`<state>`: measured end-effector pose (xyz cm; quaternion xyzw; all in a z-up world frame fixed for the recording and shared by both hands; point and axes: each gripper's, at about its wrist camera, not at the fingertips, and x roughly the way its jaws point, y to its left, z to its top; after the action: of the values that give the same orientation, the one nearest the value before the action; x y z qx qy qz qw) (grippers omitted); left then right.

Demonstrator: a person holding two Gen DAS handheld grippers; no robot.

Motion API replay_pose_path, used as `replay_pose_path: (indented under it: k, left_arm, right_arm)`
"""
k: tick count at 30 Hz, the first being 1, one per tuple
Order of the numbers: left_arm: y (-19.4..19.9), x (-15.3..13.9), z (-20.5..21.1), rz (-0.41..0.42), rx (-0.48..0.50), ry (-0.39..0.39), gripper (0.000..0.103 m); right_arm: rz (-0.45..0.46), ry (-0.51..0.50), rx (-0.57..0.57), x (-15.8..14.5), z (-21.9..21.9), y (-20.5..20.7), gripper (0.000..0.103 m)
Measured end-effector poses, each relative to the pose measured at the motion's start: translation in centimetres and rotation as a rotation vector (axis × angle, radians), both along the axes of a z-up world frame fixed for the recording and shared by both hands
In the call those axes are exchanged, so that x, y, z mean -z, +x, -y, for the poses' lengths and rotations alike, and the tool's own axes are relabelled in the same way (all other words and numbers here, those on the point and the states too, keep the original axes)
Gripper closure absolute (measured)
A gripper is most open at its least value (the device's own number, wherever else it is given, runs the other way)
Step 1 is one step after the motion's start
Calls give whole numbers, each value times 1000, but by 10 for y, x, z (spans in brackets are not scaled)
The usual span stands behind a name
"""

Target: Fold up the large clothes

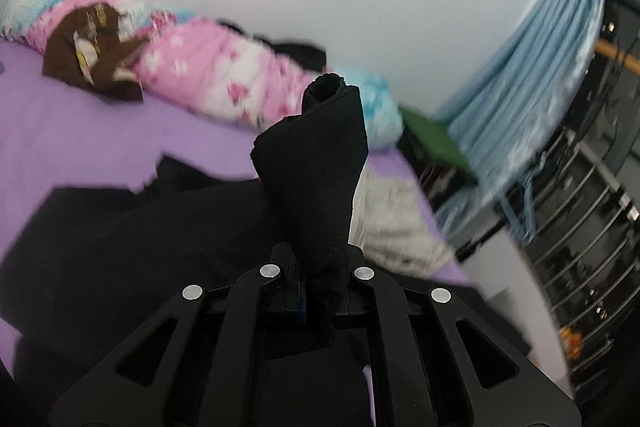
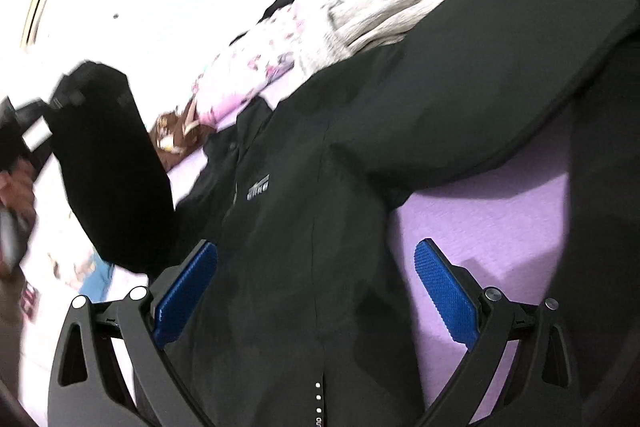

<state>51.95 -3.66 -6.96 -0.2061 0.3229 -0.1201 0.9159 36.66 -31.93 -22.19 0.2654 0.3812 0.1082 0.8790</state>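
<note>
A large black jacket [image 2: 304,211] with a small grey chest logo lies spread on a purple bedsheet [image 2: 492,211]. My left gripper [image 1: 316,267] is shut on a black sleeve end [image 1: 320,155] and holds it up above the bed; the lifted sleeve also shows in the right wrist view [image 2: 108,163]. The rest of the jacket [image 1: 140,227] lies below it. My right gripper [image 2: 316,287] is open, its blue pads [image 2: 444,291] apart, just above the jacket body near its right side. One sleeve [image 2: 500,75] stretches toward the upper right.
A pink floral quilt [image 1: 216,67] and a brown garment [image 1: 92,47] lie along the bed's far side by the white wall. A beige cloth [image 1: 392,227] sits near the bed's edge. A blue curtain [image 1: 540,87] and a metal rack [image 1: 580,247] stand to the right.
</note>
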Motion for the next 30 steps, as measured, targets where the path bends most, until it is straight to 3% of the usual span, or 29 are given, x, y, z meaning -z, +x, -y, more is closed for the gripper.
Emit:
replay_pose_path:
  k: [2,5,10,15,22,23,24,25,27,30]
  left_arm:
    - [1,29,22,-31,5,73,98]
    - [1,80,70,-51,29,261,98]
    - [-8,144,106,-65,56,441,98]
    - [-18,192,125,-87,90,524,97]
    - [-26,228,129,-118,140,538,90]
    - [-28,229,130,-118,149,536,86]
    - [-32,231,131,-113,170,533,72]
    - [-36,230,133,-106,185,537,50]
    - [-47,227,137,-70,203,560,24]
    - [-62,221,138,-32,223,582,16]
  right_arm:
    - [-1,23,11,-3,6,4,6]
    - [17,38,6,-12,7,11,6]
    - [77,42,-38,-32,4,14,6]
    - [89,91,-61,-33,7,28,5]
    - [48,168,-37,-20,13,48,5]
    - [32,190,-43,-16,11,51,5]
    - [19,205,-44,-13,10,53,5]
    - [3,218,-48,-10,8,55,5]
    - [-53,253,-72,-1,0,63,6]
    - [-77,264,-100,7,-10,71,6]
